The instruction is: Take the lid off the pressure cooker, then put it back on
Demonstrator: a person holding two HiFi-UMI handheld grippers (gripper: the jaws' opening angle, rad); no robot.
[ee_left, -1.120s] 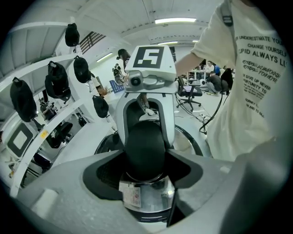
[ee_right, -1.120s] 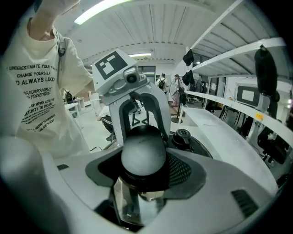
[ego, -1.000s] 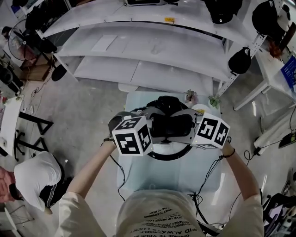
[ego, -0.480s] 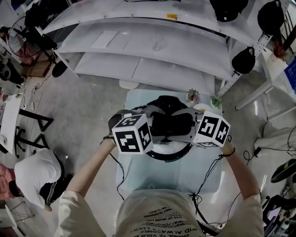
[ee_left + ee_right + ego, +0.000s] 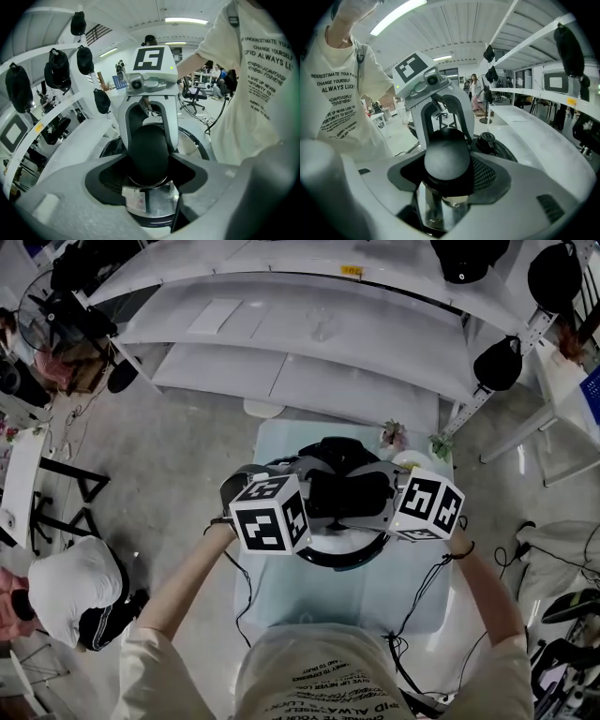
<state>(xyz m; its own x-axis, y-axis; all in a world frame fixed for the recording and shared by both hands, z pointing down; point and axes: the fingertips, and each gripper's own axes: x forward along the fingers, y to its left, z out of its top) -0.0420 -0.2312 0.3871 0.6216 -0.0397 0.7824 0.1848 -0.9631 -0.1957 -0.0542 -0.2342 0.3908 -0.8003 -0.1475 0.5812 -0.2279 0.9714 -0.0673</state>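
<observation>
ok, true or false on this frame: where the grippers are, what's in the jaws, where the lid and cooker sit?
1. One gripper is at each side of the pressure cooker. True: the left gripper and the right gripper face each other across it.
2. The left gripper's jaws are empty. False: they are closed on the left handle; the right gripper's jaws are closed on the right handle.
3. The lid lies beside the pot. False: the lid sits on the pot.
4. The cooker stands on the floor. False: it stands on a small table.
5. Dark caps hang from the white rack. True.
</observation>
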